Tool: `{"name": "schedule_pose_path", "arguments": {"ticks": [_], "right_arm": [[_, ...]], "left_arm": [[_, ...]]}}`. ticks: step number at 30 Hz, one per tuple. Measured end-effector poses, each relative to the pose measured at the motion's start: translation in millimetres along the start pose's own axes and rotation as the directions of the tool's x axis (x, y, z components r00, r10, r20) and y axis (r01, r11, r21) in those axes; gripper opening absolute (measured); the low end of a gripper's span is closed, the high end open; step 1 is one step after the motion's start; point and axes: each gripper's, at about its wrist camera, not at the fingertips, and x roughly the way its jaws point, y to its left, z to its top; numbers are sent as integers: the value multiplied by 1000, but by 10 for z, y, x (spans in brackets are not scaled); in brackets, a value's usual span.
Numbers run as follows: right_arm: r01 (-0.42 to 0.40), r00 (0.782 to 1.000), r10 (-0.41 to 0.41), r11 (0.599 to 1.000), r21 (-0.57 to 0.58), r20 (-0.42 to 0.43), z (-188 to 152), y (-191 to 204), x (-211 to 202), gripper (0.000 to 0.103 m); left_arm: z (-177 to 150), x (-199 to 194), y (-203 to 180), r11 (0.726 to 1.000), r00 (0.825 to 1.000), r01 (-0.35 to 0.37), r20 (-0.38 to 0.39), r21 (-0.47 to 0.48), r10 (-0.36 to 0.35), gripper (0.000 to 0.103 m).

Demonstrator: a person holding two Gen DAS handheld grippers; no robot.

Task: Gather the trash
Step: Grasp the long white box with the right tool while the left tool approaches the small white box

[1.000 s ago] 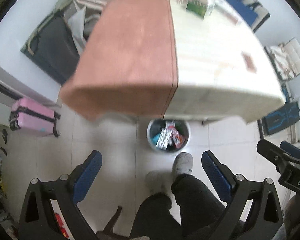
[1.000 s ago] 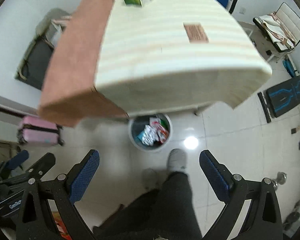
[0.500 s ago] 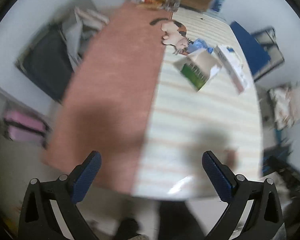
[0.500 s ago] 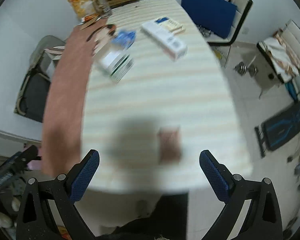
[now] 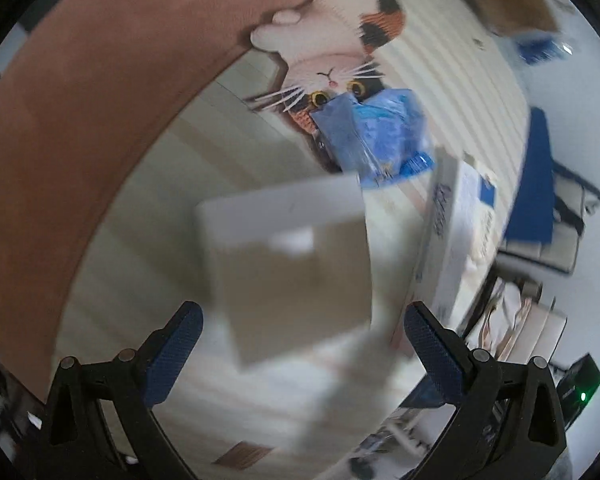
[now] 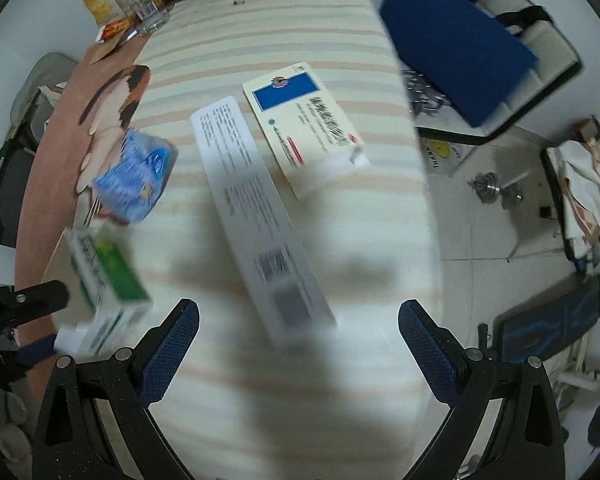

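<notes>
Striped table point(image 6: 284, 32) | long white box point(image 6: 256, 216) just beyond open right claw point(image 6: 298, 334)

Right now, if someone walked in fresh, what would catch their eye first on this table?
Probably the long white box lying diagonally mid-table, straight ahead of the open right tongs. Left of it sit a crumpled blue packet on the cat picture and a green-and-white carton near the table's left edge. From the left wrist view, that carton's open end fills the space ahead of the open left tongs.
</notes>
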Motion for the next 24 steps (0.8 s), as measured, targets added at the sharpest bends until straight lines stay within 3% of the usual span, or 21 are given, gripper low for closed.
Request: {"name": "schedule_pose_path", "arguments": {"ticks": [2, 4, 6, 8, 11, 15, 17, 20, 24], "right_arm": [[-17, 1000, 16, 1000, -5, -15, 143, 25, 172, 97], [-36, 999, 36, 999, -2, -31, 232, 43, 315, 84], [-57, 997, 56, 998, -2, -56, 284, 72, 462, 60], [-74, 996, 73, 997, -5, -52, 264, 104, 489, 58], [-87, 995, 86, 996, -12, -54, 170, 126, 471, 55], [-112, 988, 114, 993, 26, -105, -135, 48, 437, 54], [-120, 982, 126, 992, 51, -139, -451, -39, 399, 54], [-116, 974, 127, 991, 70, -190, -984, -126, 337, 53], [-119, 956, 139, 989, 93, -257, -1539, -231, 258, 53]], "left_arm": [[74, 115, -35, 999, 999, -36, -6, -23, 36, 101], [111, 168, -61, 997, 998, -69, 7, -15, 70, 100], [117, 165, -90, 993, 993, -115, 32, 30, 114, 82], [48, 133, -116, 980, 986, -161, 61, 120, 155, 82], [-104, 81, -137, 936, 968, -246, 112, 253, 224, 81], [-472, 43, -40, 833, 928, -371, 172, 410, 329, 80], [-675, 43, 77, 804, 918, -397, 176, 443, 356, 80], [-1001, 49, 290, 787, 916, -399, 162, 470, 368, 80], [-1330, -1, 483, 800, 930, -365, 139, 477, 341, 80]]}}
